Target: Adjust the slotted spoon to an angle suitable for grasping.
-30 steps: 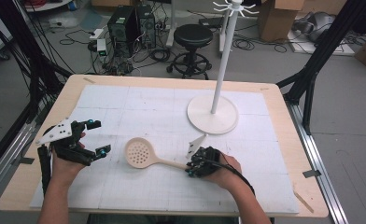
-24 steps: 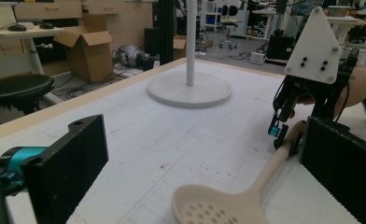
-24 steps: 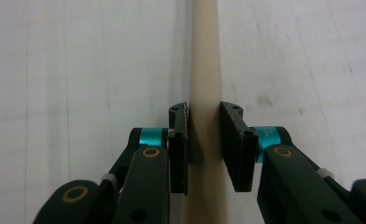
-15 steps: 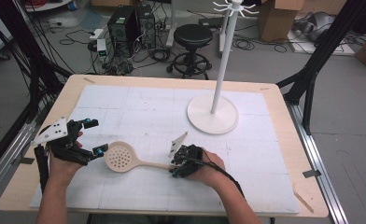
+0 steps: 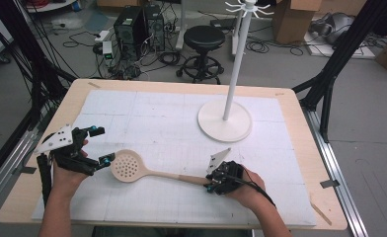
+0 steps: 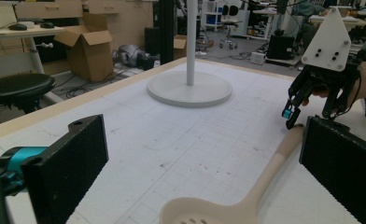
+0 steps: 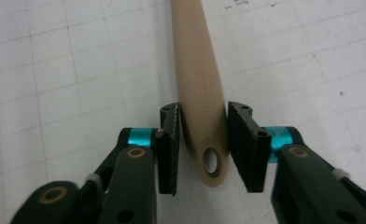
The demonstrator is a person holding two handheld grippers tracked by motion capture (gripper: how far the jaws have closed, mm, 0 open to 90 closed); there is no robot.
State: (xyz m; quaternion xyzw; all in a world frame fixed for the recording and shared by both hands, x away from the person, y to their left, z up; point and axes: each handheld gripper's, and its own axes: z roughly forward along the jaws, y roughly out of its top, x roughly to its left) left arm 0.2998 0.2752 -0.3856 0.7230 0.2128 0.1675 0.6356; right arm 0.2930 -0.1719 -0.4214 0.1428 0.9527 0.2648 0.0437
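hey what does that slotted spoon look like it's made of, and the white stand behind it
Slotted spoon: probably moulded plastic or nylon, matte beige; the handle carries raised lettering and a hanging hole between the right hand-held gripper jaws. Stand: smooth white pole and disc base with a slight sheen, painted metal or plastic; I can't tell which.

Your widest open stretch is the white mat (image 5: 147,111) on the far left, bare from the left gripper (image 5: 90,148) up to the table edge. The hanger stand (image 5: 224,120) blocks the far right with its round base and upright pole. Across the near middle, the slotted spoon (image 5: 132,168) lies between both grippers.
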